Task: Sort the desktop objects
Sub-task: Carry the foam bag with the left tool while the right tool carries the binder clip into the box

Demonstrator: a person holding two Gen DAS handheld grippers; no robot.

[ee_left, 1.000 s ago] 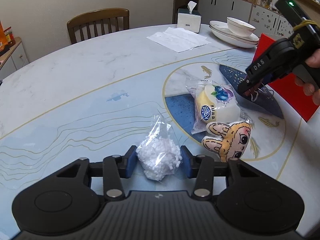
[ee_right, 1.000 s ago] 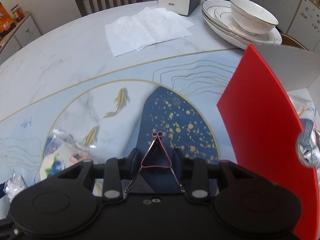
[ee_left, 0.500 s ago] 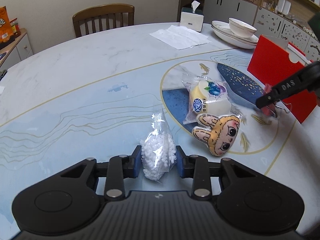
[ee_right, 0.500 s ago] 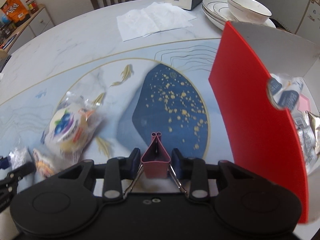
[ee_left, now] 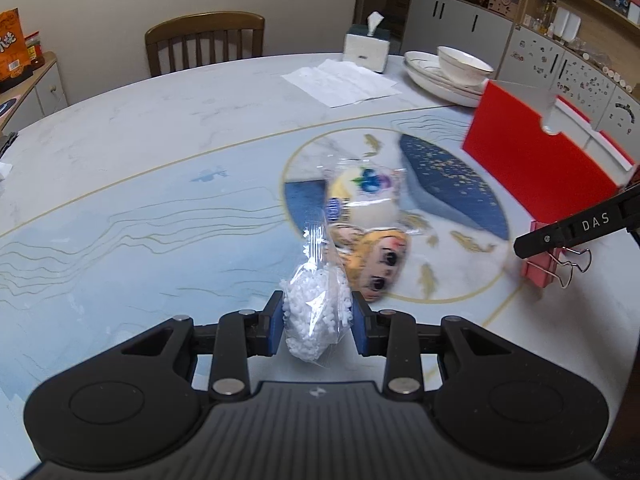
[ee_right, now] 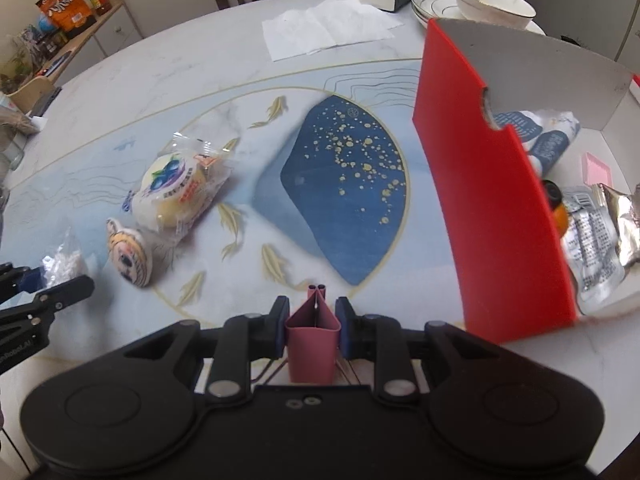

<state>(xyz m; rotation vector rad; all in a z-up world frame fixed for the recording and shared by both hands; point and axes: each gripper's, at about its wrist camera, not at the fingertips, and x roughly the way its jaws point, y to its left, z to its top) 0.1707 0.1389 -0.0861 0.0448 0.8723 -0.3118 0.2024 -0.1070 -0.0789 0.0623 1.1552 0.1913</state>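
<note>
Both tongs have something clamped. Left gripper (ee_left: pixel 318 322) has its blue pads pressed against the sides of a small clear bag of white pellets (ee_left: pixel 316 320), the bag's crinkled top rising above the fingers and its bulging bottom hanging between them, clear of the table (ee_left: pixel 160 152). Right gripper (ee_right: pixel 312 326) is closed narrow on a pink binder clip (ee_right: pixel 312 338), pads squeezing its folded body, the clip's mouth pointing away from the camera and its wire handles trailing back under the fingers (only partly visible there).

Just beyond the left gripper's bag lies a plush bunny-eared face charm (ee_left: pixel 376 260), and touching it on the far side a wrapped blueberry snack (ee_left: pixel 368 200); both rest on the table's round fish-and-gold-ring pattern and look blurred in the left wrist view. From the right wrist view they sit to the left of the held clip, well apart from it.

To the right of the clip, near it, stands a red-walled open box (ee_right: pixel 480 184) holding foil packets, a dark-printed pouch and a pink pad.

Farther back on the table are unfolded white paper napkins (ee_right: pixel 328 26), a tissue box (ee_left: pixel 367 50), and a bowl stacked on plates (ee_left: pixel 460 72). A wooden chair (ee_left: pixel 204 44) stands behind the table.
</note>
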